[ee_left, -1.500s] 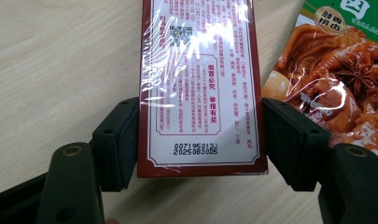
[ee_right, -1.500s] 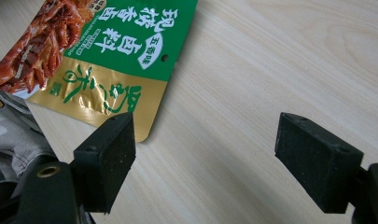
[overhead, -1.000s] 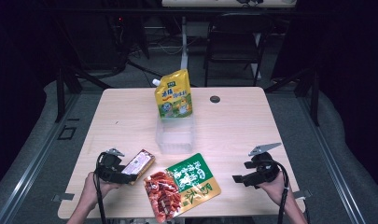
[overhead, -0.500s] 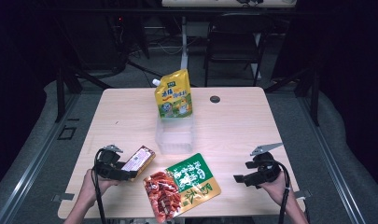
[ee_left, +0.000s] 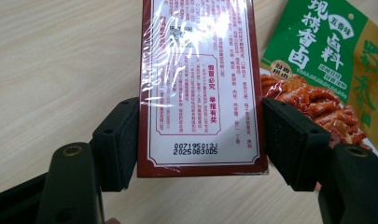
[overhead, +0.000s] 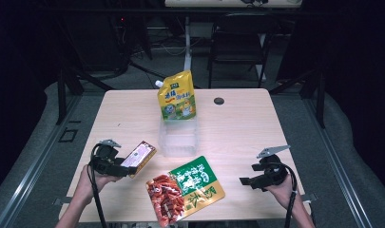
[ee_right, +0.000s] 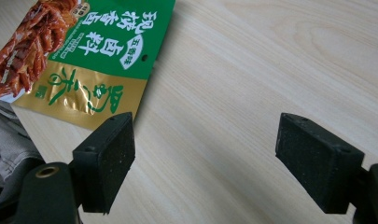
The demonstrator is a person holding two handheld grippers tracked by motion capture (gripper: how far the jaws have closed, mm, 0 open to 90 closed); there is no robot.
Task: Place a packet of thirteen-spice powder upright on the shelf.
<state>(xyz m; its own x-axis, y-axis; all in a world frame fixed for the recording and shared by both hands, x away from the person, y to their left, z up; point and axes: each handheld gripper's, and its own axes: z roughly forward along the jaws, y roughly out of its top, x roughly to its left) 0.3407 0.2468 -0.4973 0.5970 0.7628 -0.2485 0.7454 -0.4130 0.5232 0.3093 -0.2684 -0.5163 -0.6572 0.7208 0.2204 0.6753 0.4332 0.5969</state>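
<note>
Wooden table (overhead: 237, 123): left gripper (ee_left: 200, 135) clamps red packet (ee_left: 200, 84), date code legible.

Beyond the jaws, the red packet (ee_left: 199, 84) is cut off by the frame's top edge; green pouch (ee_left: 326, 60) right of the jaws likewise.

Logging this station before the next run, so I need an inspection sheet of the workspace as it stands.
Surface: wooden table, a small dark disc at the far edge.
Job's things: red-edged packet clamped in the left tool; clear container mid-table.
Clutter: yellow pouch; green snack bag.
Grippers: right tool open, holding nothing.
Cables: one trailing from each tool.
Surroundings: dark floor, chair behind the table.
</note>
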